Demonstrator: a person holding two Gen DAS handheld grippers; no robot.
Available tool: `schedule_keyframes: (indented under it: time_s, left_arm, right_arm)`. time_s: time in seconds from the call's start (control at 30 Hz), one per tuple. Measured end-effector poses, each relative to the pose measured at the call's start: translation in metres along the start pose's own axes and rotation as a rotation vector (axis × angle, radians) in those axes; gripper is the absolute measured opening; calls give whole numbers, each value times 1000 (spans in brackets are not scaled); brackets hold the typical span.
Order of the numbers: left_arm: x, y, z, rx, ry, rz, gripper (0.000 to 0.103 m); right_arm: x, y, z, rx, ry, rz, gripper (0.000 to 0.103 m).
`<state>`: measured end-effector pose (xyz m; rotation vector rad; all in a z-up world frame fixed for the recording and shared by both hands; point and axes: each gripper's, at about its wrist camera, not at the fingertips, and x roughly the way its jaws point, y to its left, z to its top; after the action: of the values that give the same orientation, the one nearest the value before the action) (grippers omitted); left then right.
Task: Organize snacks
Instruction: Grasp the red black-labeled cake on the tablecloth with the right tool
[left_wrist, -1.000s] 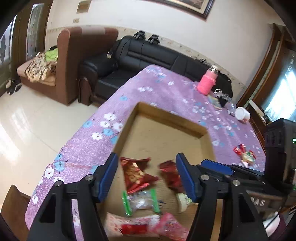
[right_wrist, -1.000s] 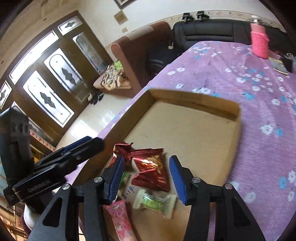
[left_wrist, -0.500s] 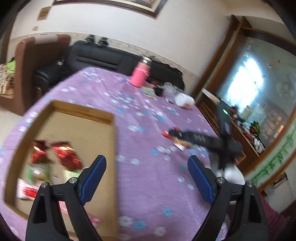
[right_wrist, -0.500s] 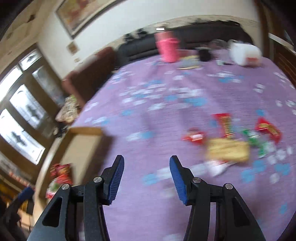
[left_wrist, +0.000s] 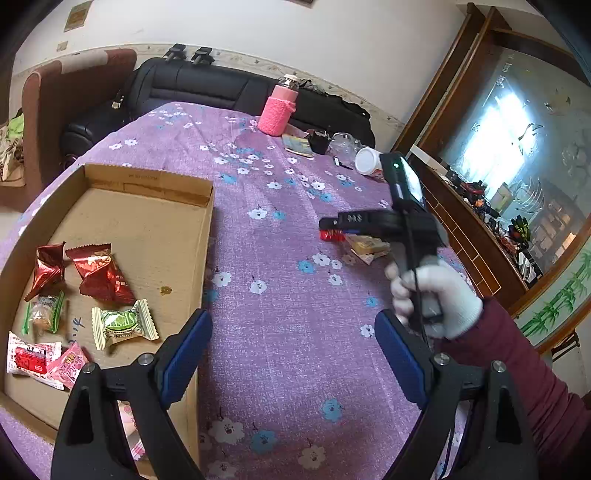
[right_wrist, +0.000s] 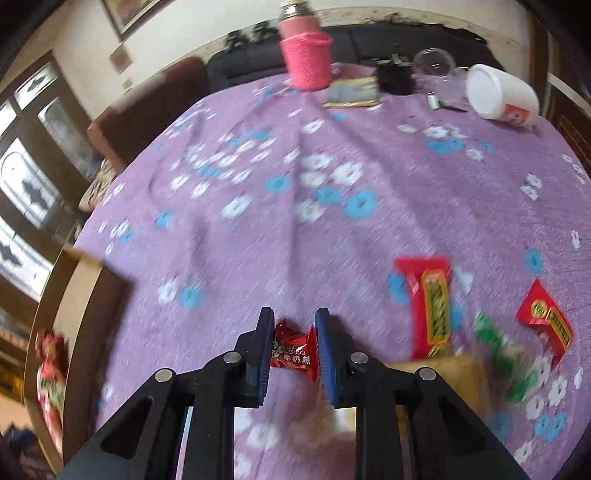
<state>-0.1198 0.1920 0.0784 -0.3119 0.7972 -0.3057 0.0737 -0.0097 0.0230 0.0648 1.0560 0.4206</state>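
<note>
A cardboard tray (left_wrist: 207, 221) lies at the left of the purple flowered table and holds several wrapped snacks, among them two red packets (left_wrist: 99, 273) and a green-and-white candy (left_wrist: 123, 325). My left gripper (left_wrist: 291, 354) is open and empty over the cloth beside the tray. My right gripper (right_wrist: 293, 345) is shut on a small red snack packet (right_wrist: 295, 356); it also shows in the left wrist view (left_wrist: 330, 230), low over the table. Loose snacks lie to its right: a long red packet (right_wrist: 430, 302), a red packet (right_wrist: 546, 321), a green one (right_wrist: 495, 339).
A pink-sleeved bottle (left_wrist: 279, 109), a white tub (right_wrist: 498, 98), a glass jar (right_wrist: 434, 64) and a small booklet (right_wrist: 352, 94) stand at the table's far end. A black sofa (left_wrist: 207, 86) and a brown armchair (left_wrist: 66, 96) lie beyond. The tray's corner shows in the right wrist view (right_wrist: 85, 258).
Both grippers swung right, away from the tray. My right gripper reached the loose snacks and closed on the small red packet. My left gripper opened wider.
</note>
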Motion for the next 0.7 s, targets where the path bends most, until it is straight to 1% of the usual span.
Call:
schedule_keyframes:
  time_s: [0.03,0.07,0.13,0.17,0.23,0.27,0.3,0.33,0.37,0.4,0.47,0.53,0.63,0.7]
  left_arm:
    - [2,1,0,-4,5,-2,89]
    - [4,2,1,-7,10,-4,89]
    - [7,1,-1,-8,21,-14,89]
    - [8,0,-2,-4,24,-19,89]
    - [8,-3,-4,5,30,-25,89]
    - [8,-4,-5,10,31,-25,89]
    - [9,-4,-6,14,36,-25,89]
    - [9,-5,-7,15,39,-26,89]
    - [11,-5,-8,16,44,-28,89]
    - [12,-6,-10,17,50,-32,89]
    - [16,-11,-12,23,60,-43,89]
    - [21,-15,-14,29,71,-51,89]
    - [29,-24,-16,48,91,-56,89]
    - [35,-30,-16,66,107,-56,89]
  right_arm:
    - [-2,6,-8,-19,22,32,24]
    - [-5,12,-17,-34,52,89,24]
    - [-14,25,-37,-64,117,248,25]
    - [-22,27,-43,-73,120,289,26]
    - [-48,20,-49,-51,59,322,26]
    - [-64,7,-49,-10,8,325,32]
    - [-74,-2,-48,14,-27,304,37]
    - [-85,-14,-45,34,-77,244,46]
    - [-96,-28,-41,48,-123,166,47]
    - [-99,-37,-39,62,-136,136,47]
    - [-101,-60,-32,113,-152,90,47]
    - [-94,-69,-24,126,-145,50,47]
    - [-77,-71,-9,130,-131,15,47]
    - [-61,-67,3,115,-120,-26,47]
